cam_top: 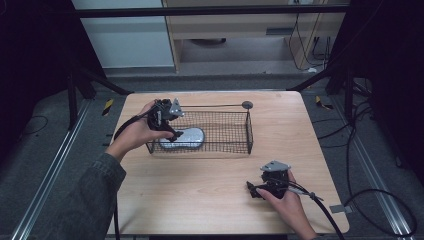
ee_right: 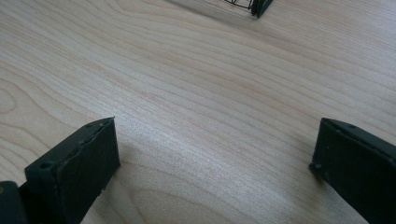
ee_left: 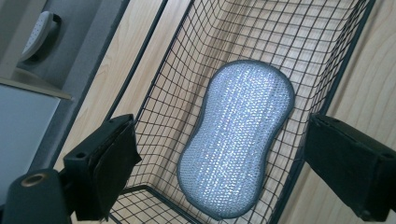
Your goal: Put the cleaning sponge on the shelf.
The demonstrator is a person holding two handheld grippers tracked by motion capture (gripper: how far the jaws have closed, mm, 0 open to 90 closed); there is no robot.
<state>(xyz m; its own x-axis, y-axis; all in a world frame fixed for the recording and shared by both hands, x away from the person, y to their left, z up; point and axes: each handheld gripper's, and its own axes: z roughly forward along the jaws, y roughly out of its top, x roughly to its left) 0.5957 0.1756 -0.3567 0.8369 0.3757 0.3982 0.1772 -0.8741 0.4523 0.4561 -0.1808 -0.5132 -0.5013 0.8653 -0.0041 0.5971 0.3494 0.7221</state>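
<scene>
Dim room, lit table (cam_top: 200, 190); soft shadows, mild glare on wood, gripper views slightly soft.

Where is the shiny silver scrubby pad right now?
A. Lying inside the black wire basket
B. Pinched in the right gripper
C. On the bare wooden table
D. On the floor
A. The silver, peanut-shaped mesh scrubbing pad lies flat on the bottom of the black wire basket, with the open left gripper hovering over it and its fingers not touching it.
</scene>
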